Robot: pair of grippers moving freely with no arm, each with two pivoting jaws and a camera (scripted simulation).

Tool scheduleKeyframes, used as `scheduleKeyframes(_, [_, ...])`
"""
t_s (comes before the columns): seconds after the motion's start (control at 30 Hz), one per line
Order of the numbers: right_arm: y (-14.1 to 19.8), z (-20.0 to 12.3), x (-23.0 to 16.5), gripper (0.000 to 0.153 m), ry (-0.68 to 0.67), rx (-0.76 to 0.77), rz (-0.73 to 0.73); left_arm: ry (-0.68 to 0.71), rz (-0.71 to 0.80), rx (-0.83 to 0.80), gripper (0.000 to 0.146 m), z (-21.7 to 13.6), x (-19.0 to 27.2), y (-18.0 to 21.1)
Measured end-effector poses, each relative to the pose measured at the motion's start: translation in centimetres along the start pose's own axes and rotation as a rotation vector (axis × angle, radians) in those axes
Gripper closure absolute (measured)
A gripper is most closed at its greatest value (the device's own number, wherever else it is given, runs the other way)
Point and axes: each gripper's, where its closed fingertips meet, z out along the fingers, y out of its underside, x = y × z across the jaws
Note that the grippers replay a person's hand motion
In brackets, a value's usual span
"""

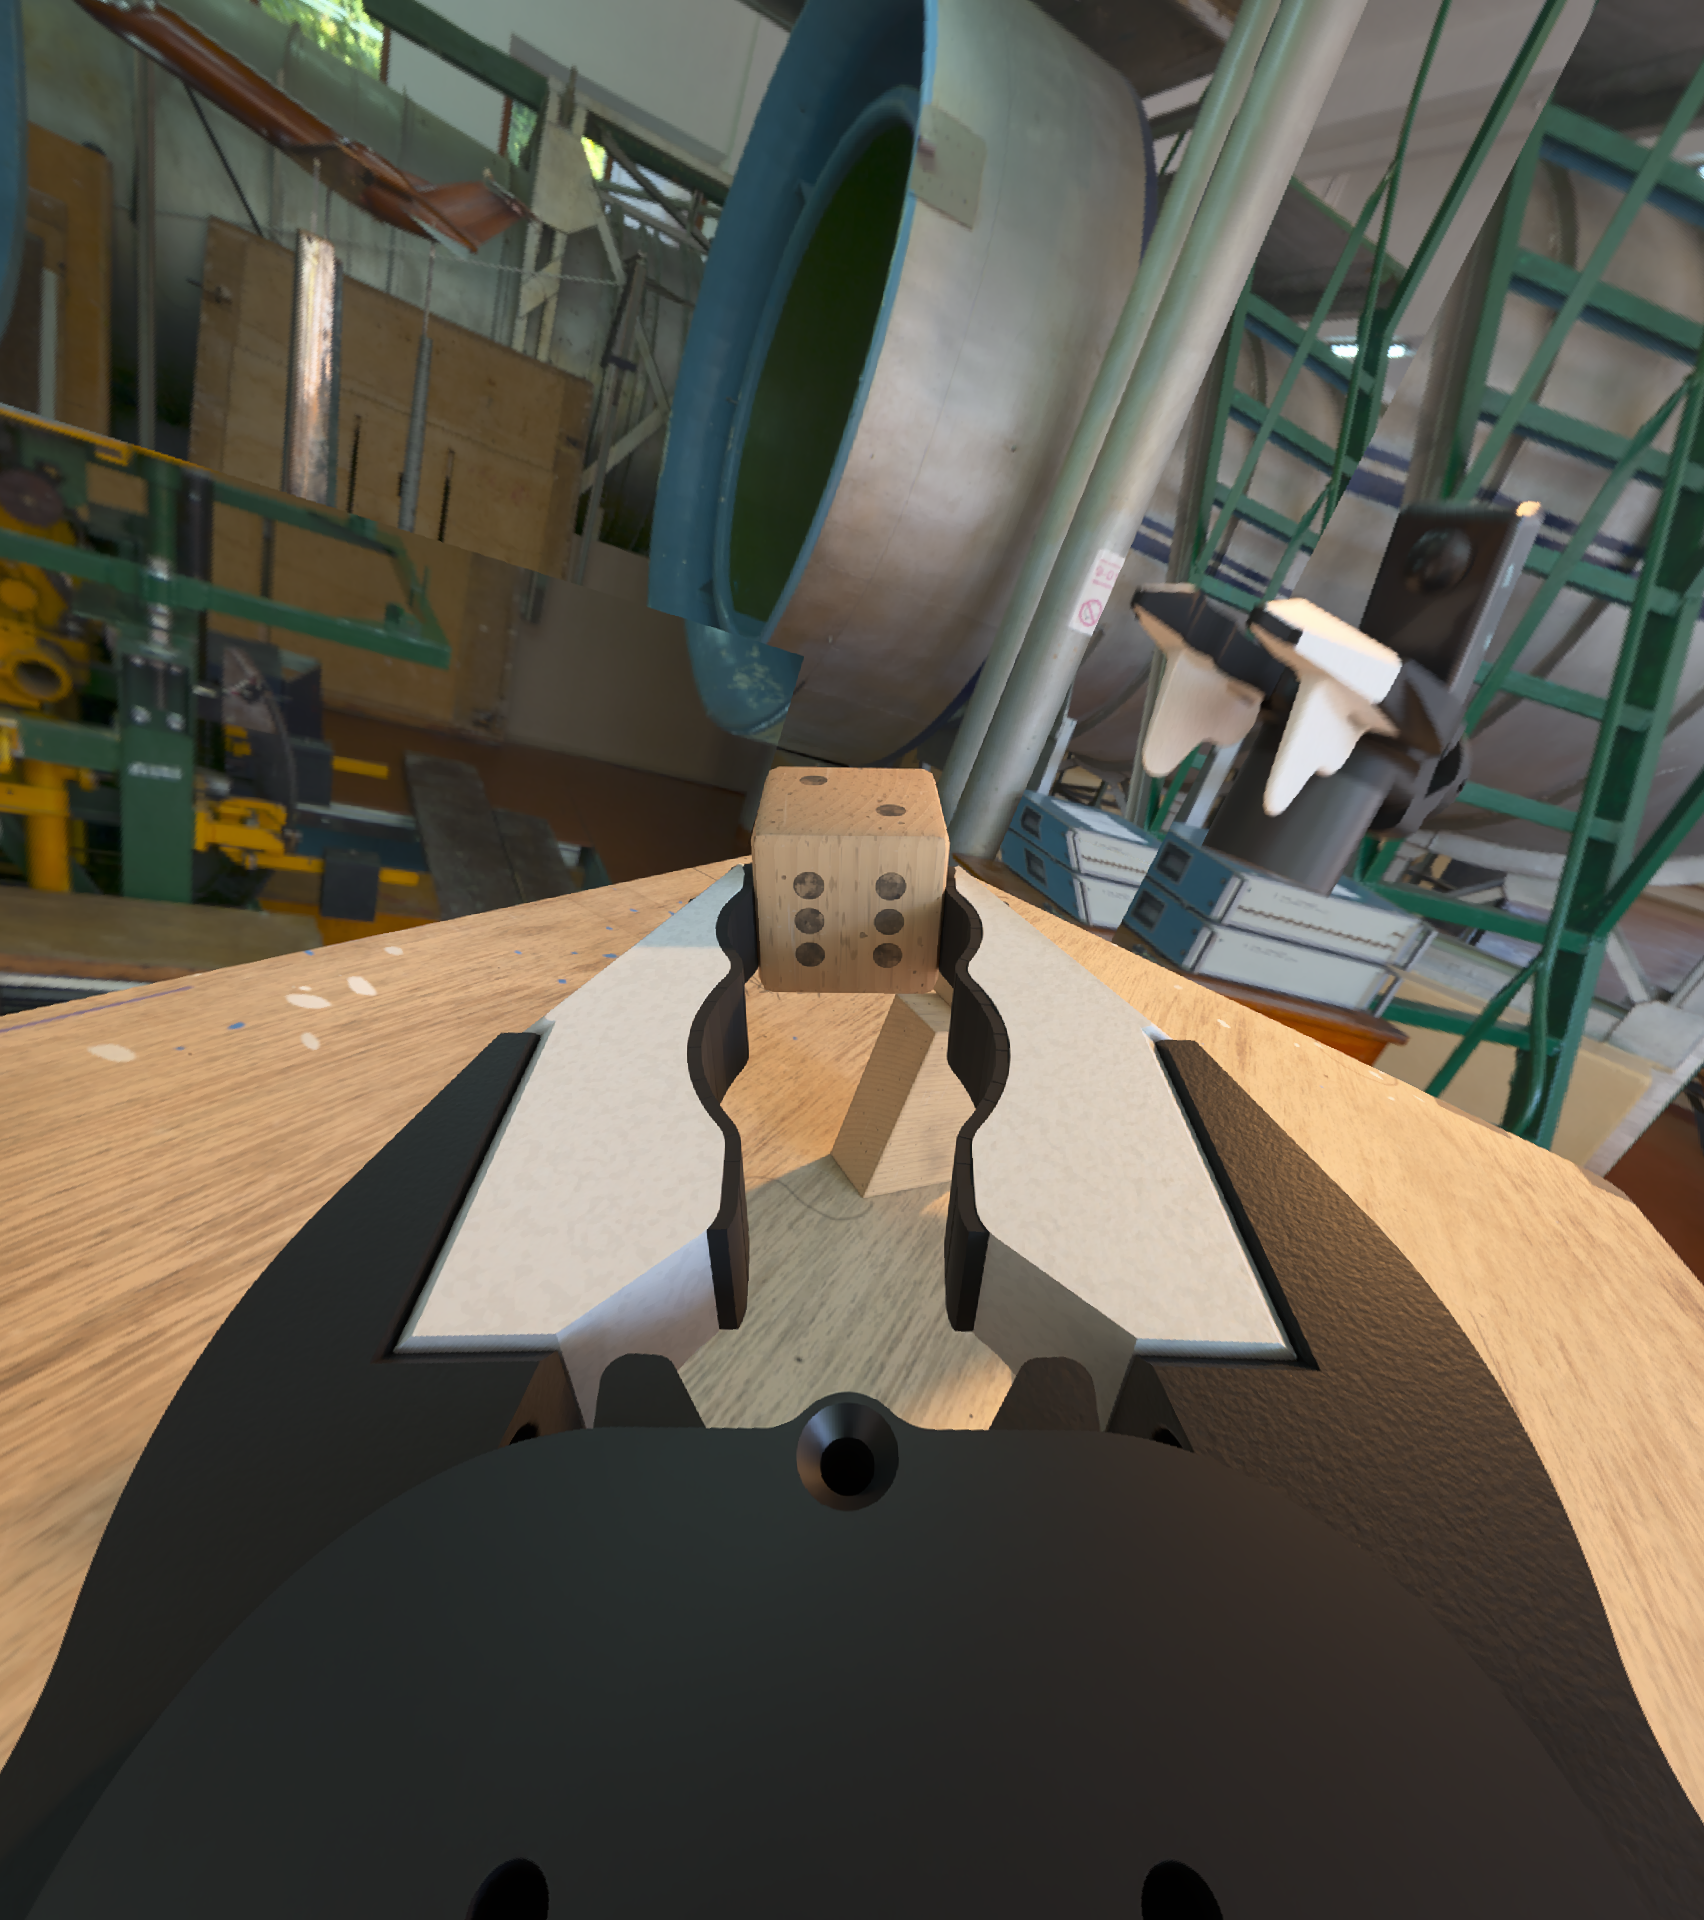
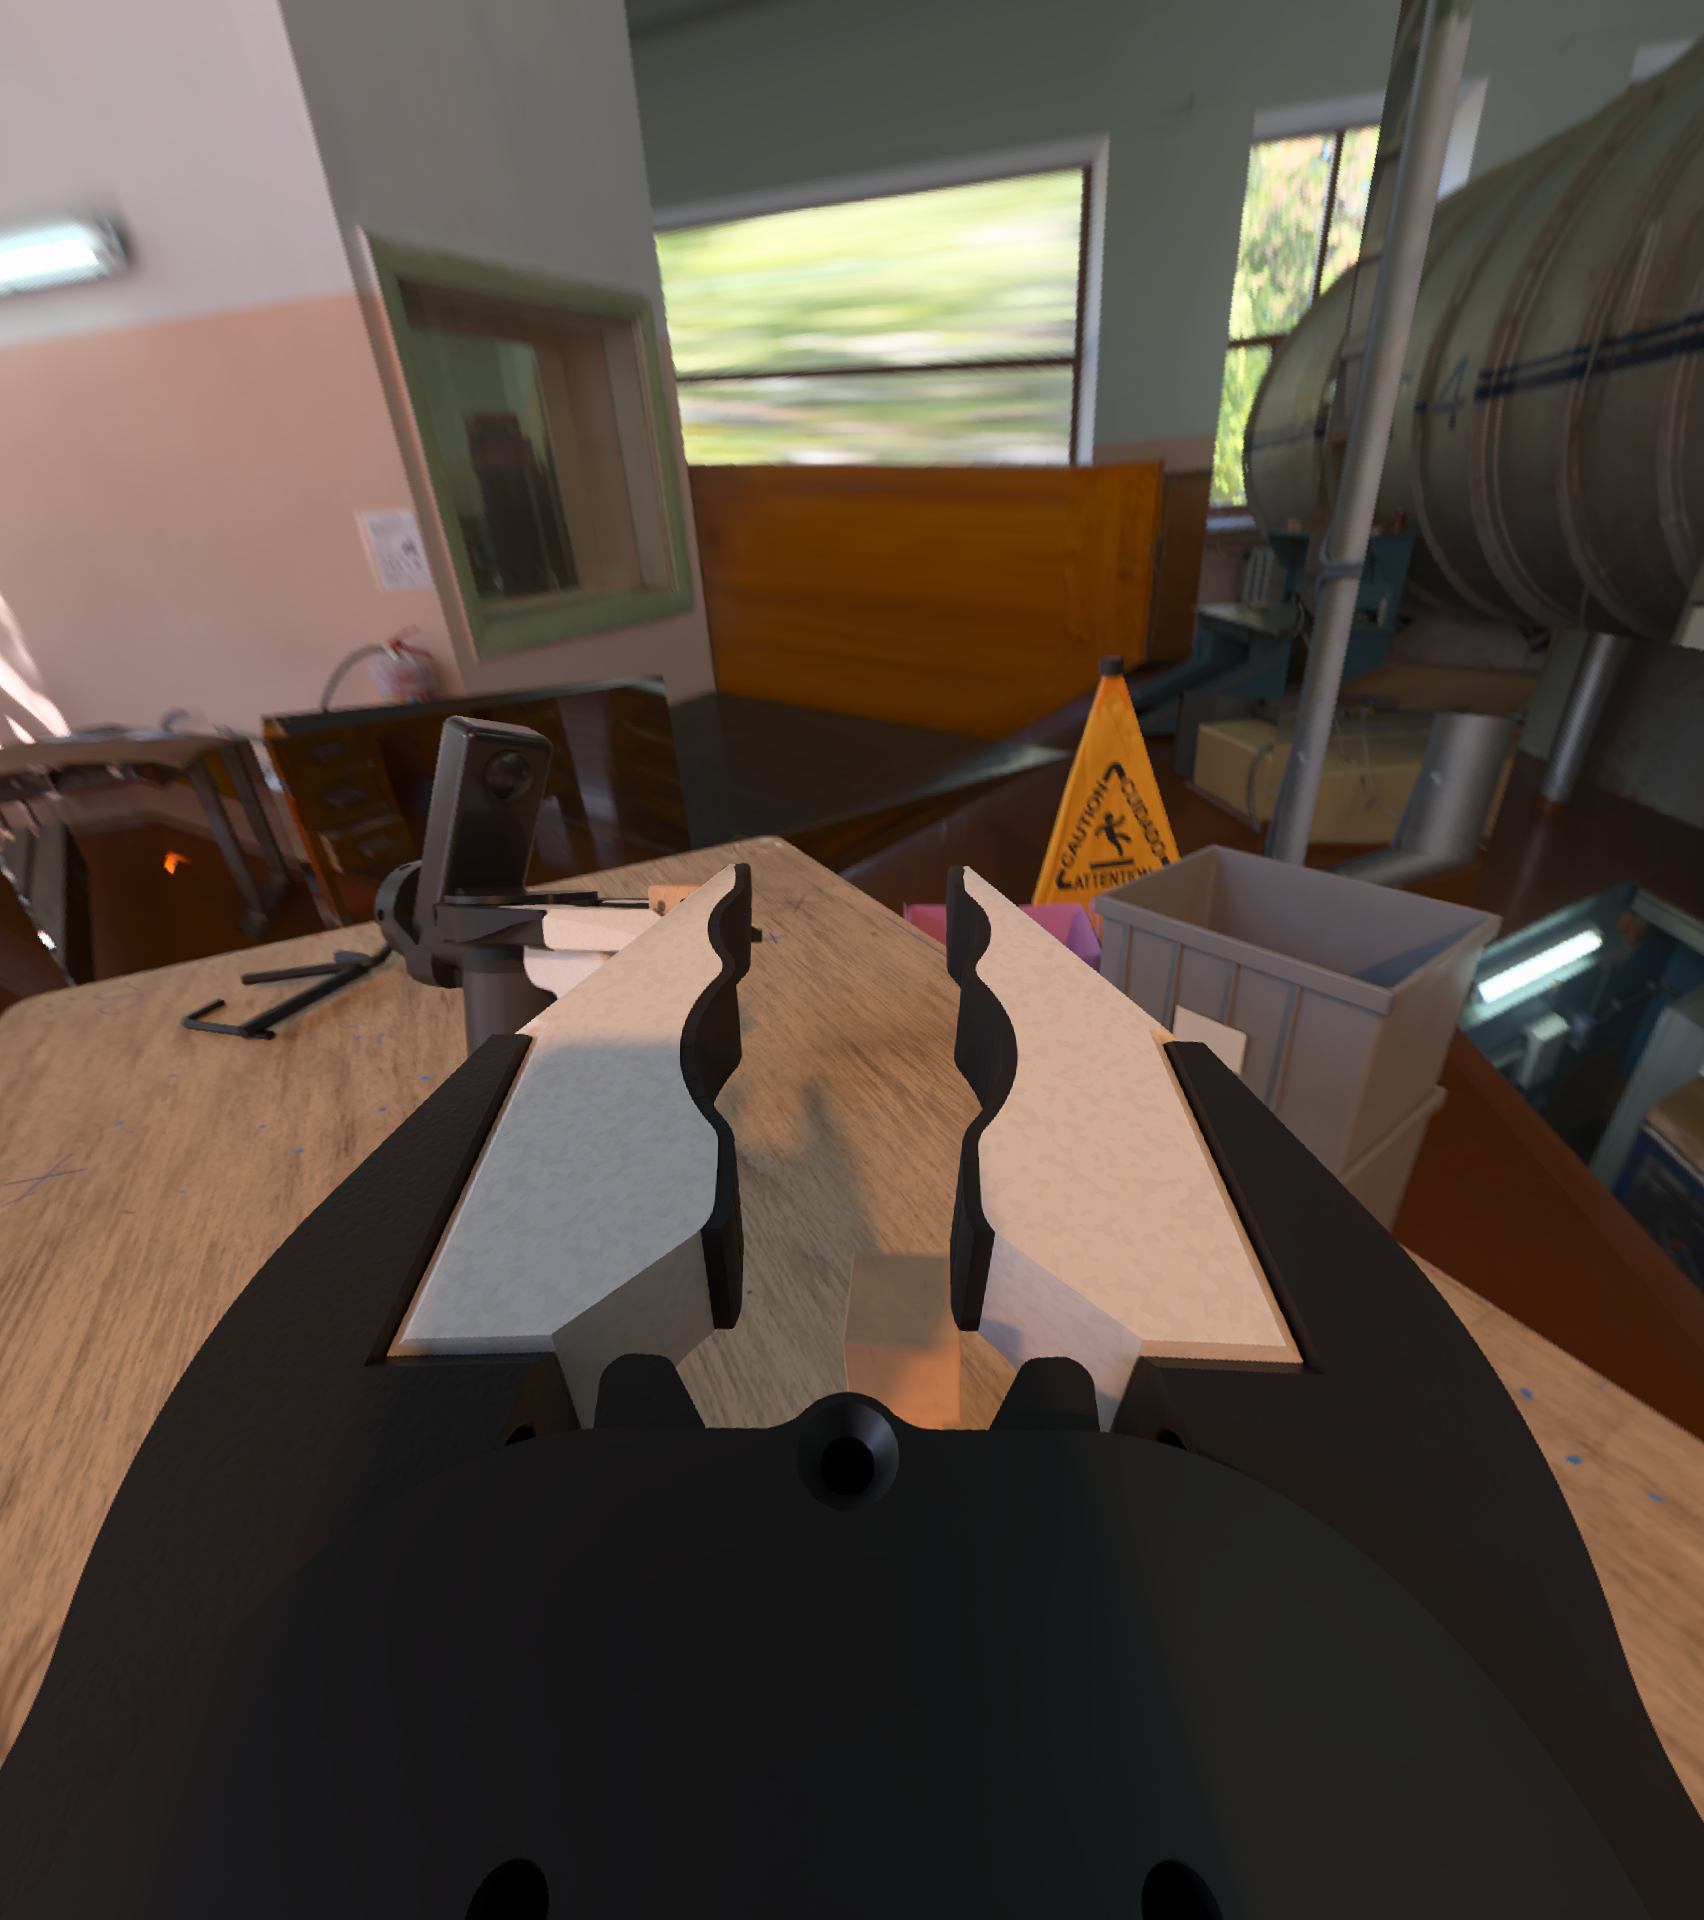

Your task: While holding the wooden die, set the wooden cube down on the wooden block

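My left gripper is shut on the wooden die at its fingertips and holds it above the table. Below and beyond the die, a pale wooden piece stands tall on the table; I cannot tell whether it is one piece or a cube on a block. My right gripper is open and empty, above the table. The same wooden piece shows low between its fingers. The right gripper also shows in the left wrist view, raised at the right. The left gripper shows at the left of the right wrist view.
The wooden table carries black hex keys at the far left. A grey bin stands at the right edge, with a pink thing beside it. A yellow floor cone stands beyond the table.
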Motion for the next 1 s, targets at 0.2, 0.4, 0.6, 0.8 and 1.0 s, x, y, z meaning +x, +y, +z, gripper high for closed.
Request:
scheduleKeyframes(0.2, [-1.4,4.4,0.3,0.121,0.183,-0.179,-0.150,-0.027,0.043,-0.022,0.112,0.0,-0.2,0.2])
scheduleKeyframes(0.4, [-1.1,5.6,0.6,0.132,0.226,-0.215,-0.136,-0.028,0.047,-0.029,0.112,0.1,-0.1,0.4])
scheduleKeyframes(0.6, [-0.8,5.8,0.7,0.135,0.231,-0.269,-0.145,-0.026,0.053,-0.049,0.112,0.2,-0.1,0.7])
scheduleKeyframes(0.8, [-0.9,6.0,0.6,0.140,0.222,-0.288,-0.175,-0.032,0.051,-0.051,0.112,0.2,-0.2,0.8])
scheduleKeyframes(1.0, [-1.4,5.9,1.0,0.138,0.204,-0.311,-0.189,-0.037,0.044,-0.060,0.112,0.3,-0.4,1.0])
